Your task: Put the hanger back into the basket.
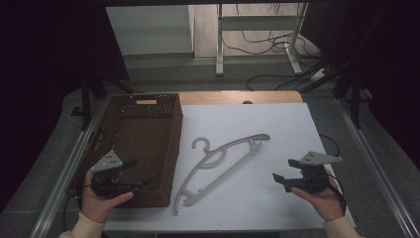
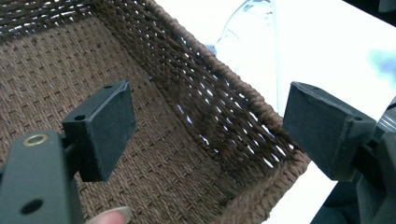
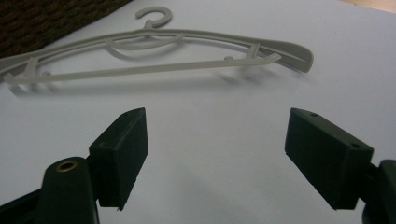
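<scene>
A pale grey plastic hanger (image 1: pixel 218 163) lies diagonally on the white table top (image 1: pixel 277 134), its hook toward the basket. The right gripper view has the hanger (image 3: pixel 154 51) flat on the sheet a little ahead of my jaws. A brown woven basket (image 1: pixel 143 144) stands at the left. My left gripper (image 1: pixel 136 172) hovers over the basket's near end, open, with nothing between its jaws; the left gripper view looks down into the basket (image 2: pixel 168 140). My right gripper (image 1: pixel 285 171) is held to the right of the hanger, open and empty, pointing toward it.
Metal rails (image 1: pixel 69 163) run along both sides of the table. A wooden strip (image 1: pixel 237 97) edges its far side. Beyond it on the floor stand a white frame (image 1: pixel 257 34) and loose cables (image 1: pixel 277 44).
</scene>
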A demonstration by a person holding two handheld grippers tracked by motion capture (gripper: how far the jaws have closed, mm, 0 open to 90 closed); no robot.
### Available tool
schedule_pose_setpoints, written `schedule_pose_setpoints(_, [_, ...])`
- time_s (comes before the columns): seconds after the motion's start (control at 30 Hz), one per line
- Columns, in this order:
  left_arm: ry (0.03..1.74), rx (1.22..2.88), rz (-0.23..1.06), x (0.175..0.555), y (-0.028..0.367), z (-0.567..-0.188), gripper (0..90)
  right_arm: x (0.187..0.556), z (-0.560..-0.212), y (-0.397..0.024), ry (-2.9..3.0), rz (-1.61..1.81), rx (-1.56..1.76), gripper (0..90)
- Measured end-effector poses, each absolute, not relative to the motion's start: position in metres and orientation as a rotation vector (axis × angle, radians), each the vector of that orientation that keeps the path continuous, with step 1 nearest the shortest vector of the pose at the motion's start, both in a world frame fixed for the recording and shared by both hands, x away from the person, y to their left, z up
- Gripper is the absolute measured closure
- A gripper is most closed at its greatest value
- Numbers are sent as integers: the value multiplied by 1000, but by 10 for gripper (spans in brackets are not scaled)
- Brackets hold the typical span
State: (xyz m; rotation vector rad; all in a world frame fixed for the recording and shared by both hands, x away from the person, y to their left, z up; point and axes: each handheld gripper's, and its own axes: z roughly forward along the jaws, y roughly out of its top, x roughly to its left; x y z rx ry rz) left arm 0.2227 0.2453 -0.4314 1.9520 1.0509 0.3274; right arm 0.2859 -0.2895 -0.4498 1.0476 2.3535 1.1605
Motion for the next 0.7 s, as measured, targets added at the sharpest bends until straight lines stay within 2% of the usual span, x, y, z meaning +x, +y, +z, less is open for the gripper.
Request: schedule_pose_setpoints(0.7, [1055,1980,316,220,242,-436,170,289,-445,-283,2379,1138,1035,221])
